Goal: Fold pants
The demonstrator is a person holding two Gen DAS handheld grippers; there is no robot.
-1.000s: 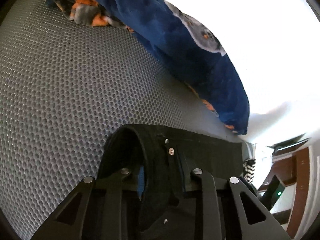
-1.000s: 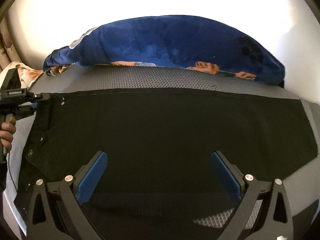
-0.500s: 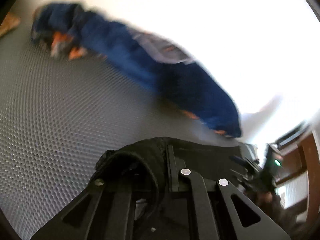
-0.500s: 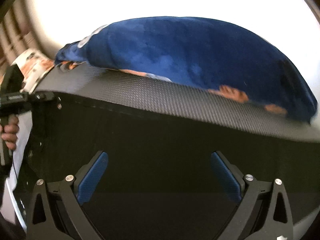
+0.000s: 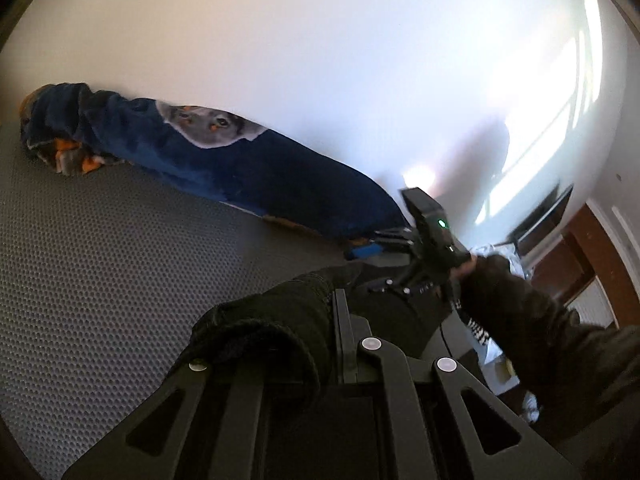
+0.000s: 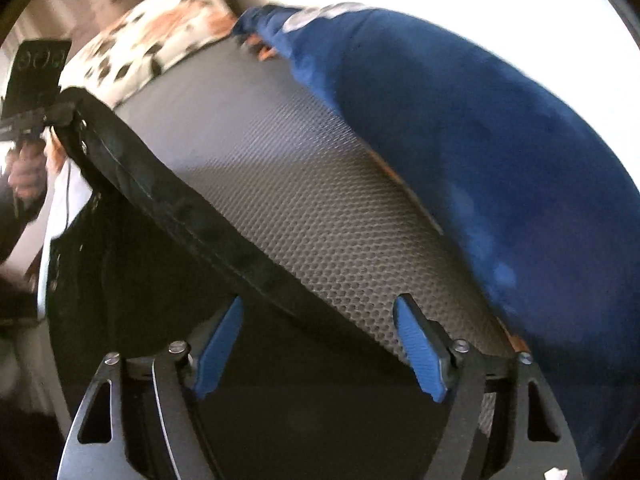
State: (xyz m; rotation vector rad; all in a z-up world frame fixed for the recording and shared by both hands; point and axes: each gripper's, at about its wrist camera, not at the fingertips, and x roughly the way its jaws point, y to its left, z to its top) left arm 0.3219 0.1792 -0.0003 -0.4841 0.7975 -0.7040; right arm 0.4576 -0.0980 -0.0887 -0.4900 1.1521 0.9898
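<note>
The black pants [image 5: 260, 332] lie on a grey honeycomb mat [image 5: 100, 280]. My left gripper [image 5: 316, 332] is shut on the bunched waistband and holds it up off the mat; the cloth hides its fingertips. In the right wrist view the pants [image 6: 160, 280] hang taut from that left gripper [image 6: 60, 114] at the upper left, and their far edge runs diagonally down between the blue pads [image 6: 420, 352] of my right gripper [image 6: 318, 308]. Its jaws are closing, still apart from the cloth. The right gripper [image 5: 384, 244] also shows beyond the waistband.
A rolled blue blanket [image 6: 480, 140] with a dog print lies along the mat's far side against a white wall. Patterned bedding [image 6: 152, 40] sits beyond the mat's end. A dark sleeve [image 5: 540, 332] and wooden furniture [image 5: 600, 260] fill the right of the left wrist view.
The left gripper closed on the waistband and lifted it, rolling as it rose. The right gripper swung and rolled over to the pants' far edge, and its jaws narrowed.
</note>
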